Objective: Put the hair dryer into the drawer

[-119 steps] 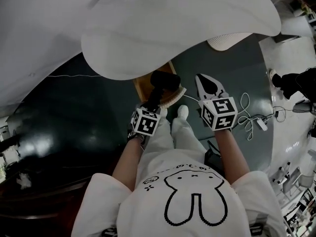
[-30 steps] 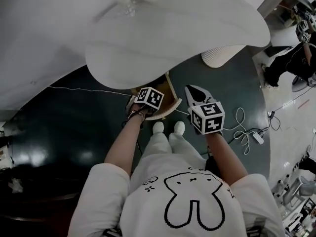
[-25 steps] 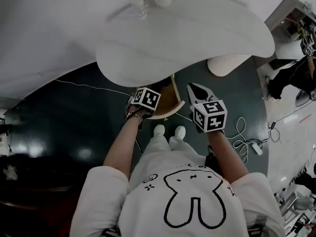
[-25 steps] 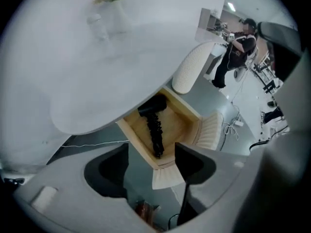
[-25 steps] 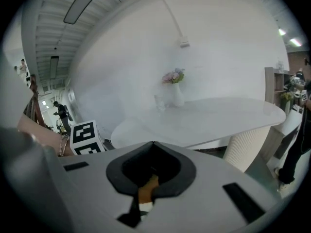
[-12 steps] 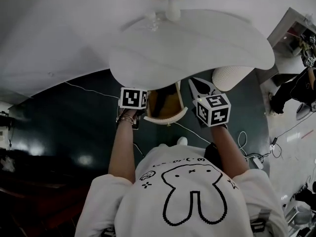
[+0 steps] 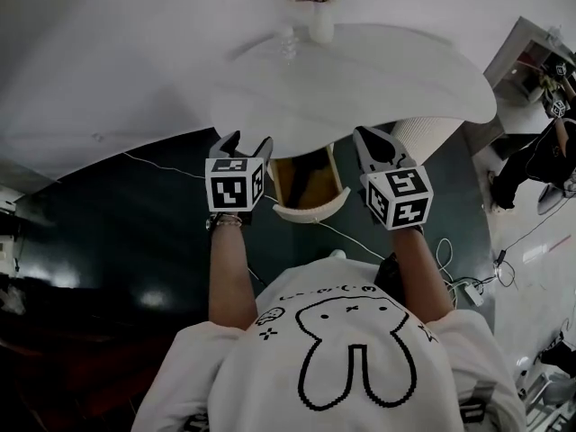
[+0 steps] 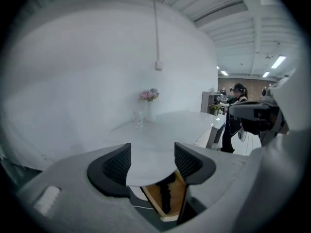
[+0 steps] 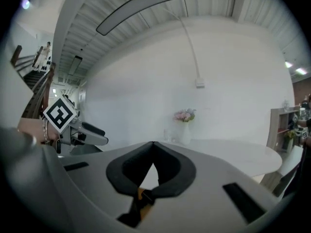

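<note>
Left gripper [image 7: 243,147] has come up from the open wooden drawer with the curved white front [image 7: 310,212] and now hangs level with the edge of the round white tabletop [image 7: 360,79]. A few seconds back it carried the black hair dryer [image 8: 167,198] above that drawer; now it carries nothing. In the left gripper view the jaws stand apart with only the tabletop and the drawer showing between them. A dark, elongated shape lies inside the drawer below the tabletop edge; I take it to be the hair dryer, though the head view shows the drawer's inside too dim to confirm. Right gripper [image 7: 369,138] has risen alongside, just right of the drawer, its jaws together at the tips with nothing held. Judgement: release is done and the hair dryer is in the drawer, so the placing step looks complete. The drawer is still pulled out; pushing it in would be the only move left, should the task call for it.
</note>
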Demonstrator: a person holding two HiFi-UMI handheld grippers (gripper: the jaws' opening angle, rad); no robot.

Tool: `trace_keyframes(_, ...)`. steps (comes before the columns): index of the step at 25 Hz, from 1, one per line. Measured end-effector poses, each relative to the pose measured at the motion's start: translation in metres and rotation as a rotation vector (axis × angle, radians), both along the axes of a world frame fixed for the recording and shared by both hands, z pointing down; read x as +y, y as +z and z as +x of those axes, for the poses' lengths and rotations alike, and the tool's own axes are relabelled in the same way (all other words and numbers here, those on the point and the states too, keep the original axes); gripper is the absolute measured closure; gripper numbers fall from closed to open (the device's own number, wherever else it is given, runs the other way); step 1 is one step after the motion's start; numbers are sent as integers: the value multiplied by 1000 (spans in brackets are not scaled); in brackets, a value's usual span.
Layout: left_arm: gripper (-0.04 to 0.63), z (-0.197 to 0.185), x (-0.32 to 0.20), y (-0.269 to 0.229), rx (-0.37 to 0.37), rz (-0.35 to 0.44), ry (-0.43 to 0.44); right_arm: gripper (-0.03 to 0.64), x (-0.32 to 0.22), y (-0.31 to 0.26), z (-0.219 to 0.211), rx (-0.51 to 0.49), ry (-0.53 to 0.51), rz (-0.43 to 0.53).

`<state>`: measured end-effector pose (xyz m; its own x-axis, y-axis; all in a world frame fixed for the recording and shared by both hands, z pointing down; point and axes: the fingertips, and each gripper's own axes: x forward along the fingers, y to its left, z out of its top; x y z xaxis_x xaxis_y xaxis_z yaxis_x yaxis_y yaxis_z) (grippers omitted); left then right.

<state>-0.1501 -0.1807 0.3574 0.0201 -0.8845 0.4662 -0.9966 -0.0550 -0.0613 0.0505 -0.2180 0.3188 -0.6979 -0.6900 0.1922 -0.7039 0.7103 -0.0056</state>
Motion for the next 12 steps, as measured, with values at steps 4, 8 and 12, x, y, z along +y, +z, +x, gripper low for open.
trace_keyframes(4, 327, 6, 15, -44, -86, 182, 47, 618, 21, -25, 5, 2, 33, 98)
trace_keyframes(8, 373, -3, 32, -84, -121, 327, 34, 619, 34, -51, 4, 25, 48, 183)
trace_keyframes(12, 494, -19, 43, -126, -99, 434, -19, 619, 40, -85, 4, 24, 61, 248)
